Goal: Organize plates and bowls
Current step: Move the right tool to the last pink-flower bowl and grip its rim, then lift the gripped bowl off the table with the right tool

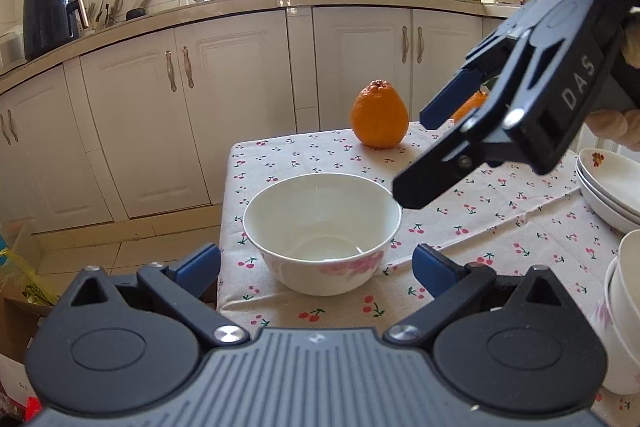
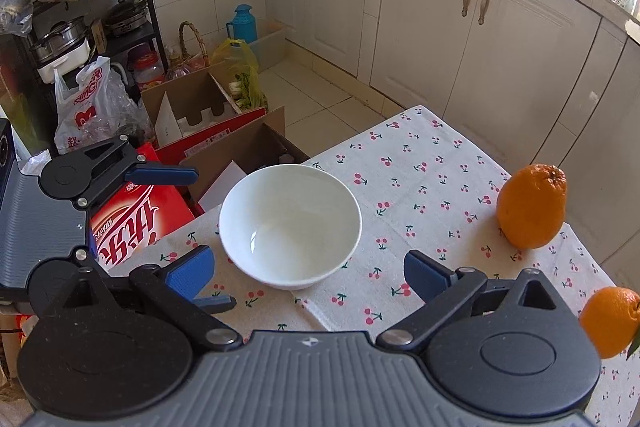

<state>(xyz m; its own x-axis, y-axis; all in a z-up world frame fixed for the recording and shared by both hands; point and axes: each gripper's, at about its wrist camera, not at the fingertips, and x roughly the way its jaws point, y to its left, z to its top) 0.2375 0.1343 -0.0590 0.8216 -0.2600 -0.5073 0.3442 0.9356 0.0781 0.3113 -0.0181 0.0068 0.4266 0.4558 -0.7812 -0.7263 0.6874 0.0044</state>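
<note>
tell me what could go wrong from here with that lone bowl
1. The bowl sits near the table's corner above boxes on the floor; a nudge from either open gripper might slide it off.
2. The left gripper and right gripper both aim at the bowl, so they could collide.
3. The stacked bowls sit close to the left gripper's side; a swing toward them might knock them.
</note>
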